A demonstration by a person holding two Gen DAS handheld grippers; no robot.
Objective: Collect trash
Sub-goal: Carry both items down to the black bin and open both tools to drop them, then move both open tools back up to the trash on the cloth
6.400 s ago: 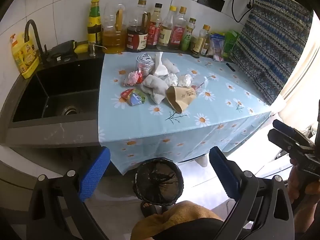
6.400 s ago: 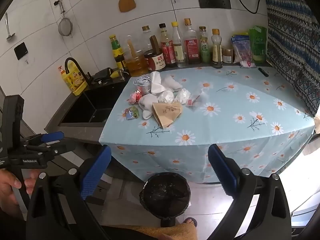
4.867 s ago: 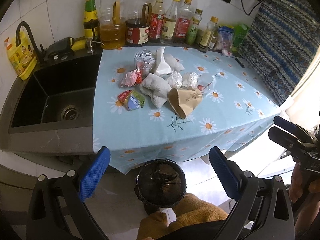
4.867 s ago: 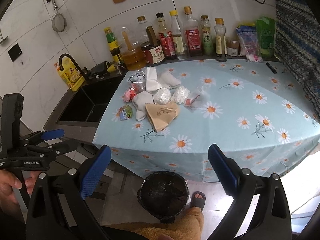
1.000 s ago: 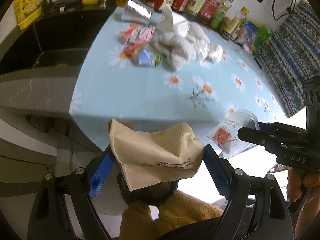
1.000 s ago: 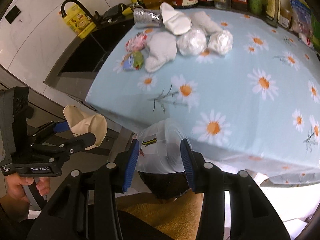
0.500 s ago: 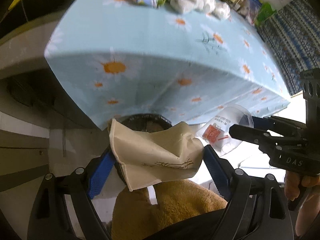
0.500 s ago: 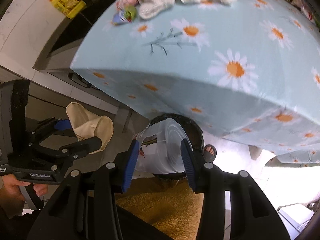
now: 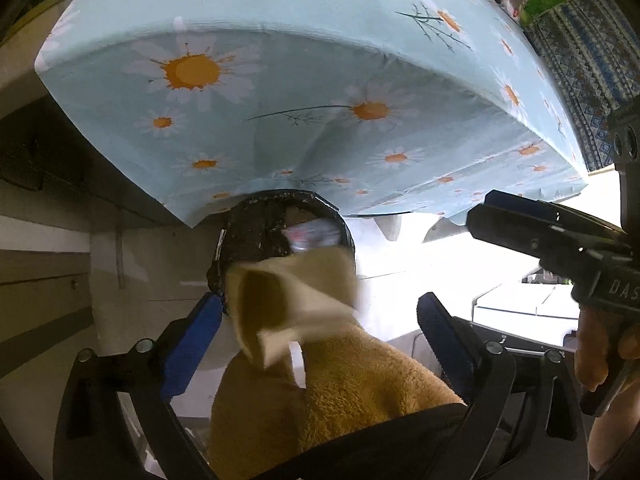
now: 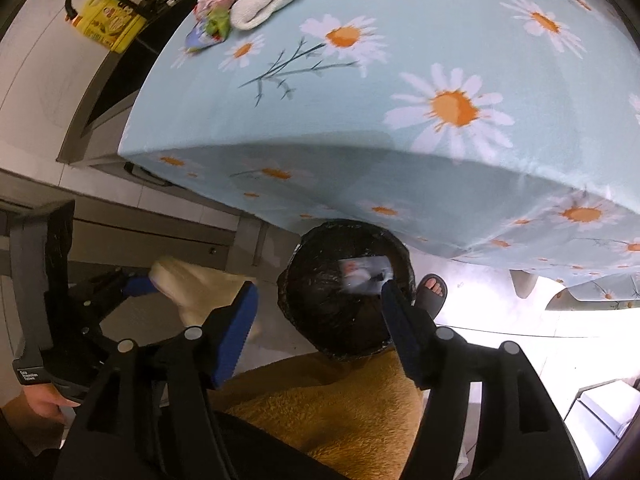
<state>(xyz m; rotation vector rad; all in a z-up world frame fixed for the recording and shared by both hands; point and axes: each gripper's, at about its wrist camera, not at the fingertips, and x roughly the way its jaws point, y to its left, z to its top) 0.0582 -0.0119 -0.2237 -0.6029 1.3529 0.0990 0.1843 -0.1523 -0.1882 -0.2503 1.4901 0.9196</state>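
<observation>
Both views look steeply down past the edge of a counter [image 10: 280,128] covered with a light blue daisy-print cloth [image 9: 304,92], toward a round bin [image 10: 344,312] lined with a black bag, which stands on the floor just below the hanging cloth. The left tool [image 9: 316,328] points down over the bin [image 9: 256,236], its blue pads set wide apart and its jaws opening; a crumpled tan paper bag [image 9: 296,300], blurred, lies between the pads with its open mouth facing the camera, and neither pad presses on it. In the right wrist view the same paper bag [image 10: 196,284] shows beside the left tool's [image 10: 136,284] blue tip, to the left of the bin. The right tool [image 10: 320,312] also points down at the bin, its jaws part open and opening, with nothing between the pads. A clear plastic cup [image 10: 366,274] with a red printed label, blurred, sits inside the mouth of the bin, close to the right-hand pad. From the left wrist view the cup [image 9: 312,236] appears within the bin's rim, above the paper bag. More trash [image 10: 256,4] lies on the counter near its far left corner: white wads and small coloured wrappers. A yellow bottle [image 10: 110,26] stands beside the dark sink. The person's tan fleece clothing [image 10: 340,404] fills the lower foreground, and a foot in a dark sandal [image 10: 431,290] rests on the floor just right of the bin.
</observation>
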